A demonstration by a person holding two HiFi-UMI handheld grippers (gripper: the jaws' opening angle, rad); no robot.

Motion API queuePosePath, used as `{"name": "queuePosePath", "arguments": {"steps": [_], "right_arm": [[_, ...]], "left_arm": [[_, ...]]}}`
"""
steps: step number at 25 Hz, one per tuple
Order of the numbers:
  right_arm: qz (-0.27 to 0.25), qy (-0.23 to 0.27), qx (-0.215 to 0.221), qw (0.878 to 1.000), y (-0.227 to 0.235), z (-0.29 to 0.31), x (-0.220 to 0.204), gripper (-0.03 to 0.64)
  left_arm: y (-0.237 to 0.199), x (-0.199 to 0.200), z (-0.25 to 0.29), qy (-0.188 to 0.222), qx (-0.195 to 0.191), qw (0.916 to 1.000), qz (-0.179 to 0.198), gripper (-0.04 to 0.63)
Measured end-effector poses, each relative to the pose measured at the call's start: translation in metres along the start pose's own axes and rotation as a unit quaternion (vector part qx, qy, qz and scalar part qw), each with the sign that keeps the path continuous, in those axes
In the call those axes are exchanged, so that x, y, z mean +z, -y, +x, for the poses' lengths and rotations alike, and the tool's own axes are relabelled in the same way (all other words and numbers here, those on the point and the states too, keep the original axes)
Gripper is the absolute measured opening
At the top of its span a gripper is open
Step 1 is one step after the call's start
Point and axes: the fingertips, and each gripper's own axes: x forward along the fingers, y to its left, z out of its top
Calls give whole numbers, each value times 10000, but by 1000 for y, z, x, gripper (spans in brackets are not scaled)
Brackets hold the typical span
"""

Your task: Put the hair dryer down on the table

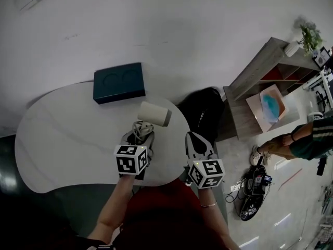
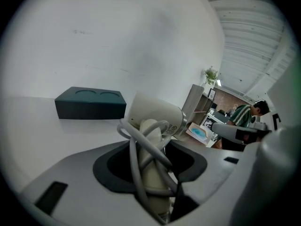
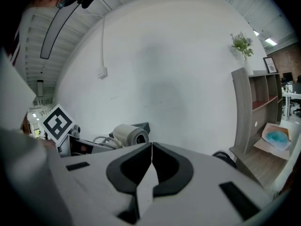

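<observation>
A cream hair dryer (image 1: 153, 113) with its grey cord wound round the handle is held over the right end of the white table (image 1: 57, 139). My left gripper (image 1: 139, 137) is shut on the handle (image 2: 151, 173), and the barrel (image 2: 155, 114) points away and to the right. In the right gripper view the dryer (image 3: 129, 135) shows at the left. My right gripper (image 1: 196, 142) hangs just off the table's right edge, its jaws closed together with nothing between them (image 3: 151, 147).
A dark teal box (image 1: 119, 82) lies at the table's far edge by the white wall. A black bag (image 1: 204, 113) sits on the floor right of the table, then a wooden shelf unit (image 1: 260, 82). A person's arm (image 1: 296, 139) reaches in at the far right.
</observation>
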Motion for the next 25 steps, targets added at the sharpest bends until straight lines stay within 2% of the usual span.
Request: {"name": "queuePosePath", "arguments": {"steps": [13, 25], "right_arm": [[106, -293, 160, 9994, 24, 37, -6, 15], [132, -452, 282, 9985, 30, 61, -11, 15]], "left_arm": [[0, -4, 52, -347, 55, 9994, -77, 215], [-7, -14, 71, -586, 148, 9981, -151, 215]]}}
